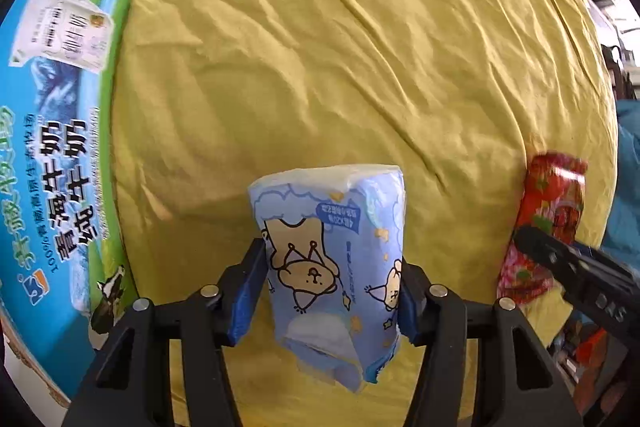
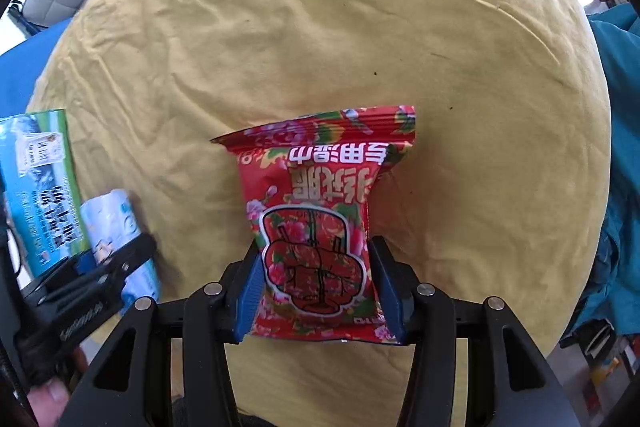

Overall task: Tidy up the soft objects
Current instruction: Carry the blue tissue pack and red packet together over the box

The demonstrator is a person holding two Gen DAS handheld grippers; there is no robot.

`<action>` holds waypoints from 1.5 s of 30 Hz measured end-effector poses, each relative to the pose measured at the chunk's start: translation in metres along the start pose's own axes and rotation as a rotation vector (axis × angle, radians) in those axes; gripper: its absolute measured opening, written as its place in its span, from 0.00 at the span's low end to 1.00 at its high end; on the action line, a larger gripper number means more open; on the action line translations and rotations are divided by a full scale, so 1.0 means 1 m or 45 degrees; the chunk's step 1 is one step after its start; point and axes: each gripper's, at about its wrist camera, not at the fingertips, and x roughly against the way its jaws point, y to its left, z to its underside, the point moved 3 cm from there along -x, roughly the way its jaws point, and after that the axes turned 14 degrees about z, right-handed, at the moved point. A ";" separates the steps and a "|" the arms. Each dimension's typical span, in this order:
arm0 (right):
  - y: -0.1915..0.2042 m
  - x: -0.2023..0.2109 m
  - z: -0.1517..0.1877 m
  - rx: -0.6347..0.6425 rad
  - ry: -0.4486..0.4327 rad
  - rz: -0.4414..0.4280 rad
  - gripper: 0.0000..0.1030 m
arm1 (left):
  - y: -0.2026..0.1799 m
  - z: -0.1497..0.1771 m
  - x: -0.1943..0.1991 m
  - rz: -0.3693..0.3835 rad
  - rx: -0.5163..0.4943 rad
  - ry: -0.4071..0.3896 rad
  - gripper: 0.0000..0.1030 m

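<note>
Tissue pack point(image 1: 334, 263) and red packet point(image 2: 316, 227) each clamped between hand-held gripper pads.

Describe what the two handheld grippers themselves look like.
Both match: the left gripper and right gripper have black angular plastic linkage arms with triangular cut-outs, round silver pivot pins, and blue pads lining the fingers. White embossed lettering runs along the side, unreadable here. No cables or sleeves show.

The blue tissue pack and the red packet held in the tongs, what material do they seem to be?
Blue tissue pack: thin soft plastic film, slightly glossy; it wrinkles and dents where the left tongs squeeze it. Red packet: shinier plastic film, probably, with a crimped top seam, pinched by the right tongs.
</note>
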 end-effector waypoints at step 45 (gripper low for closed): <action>0.042 0.041 0.047 0.058 -0.164 -0.010 0.46 | -0.025 0.029 0.085 0.066 -0.169 -0.219 0.51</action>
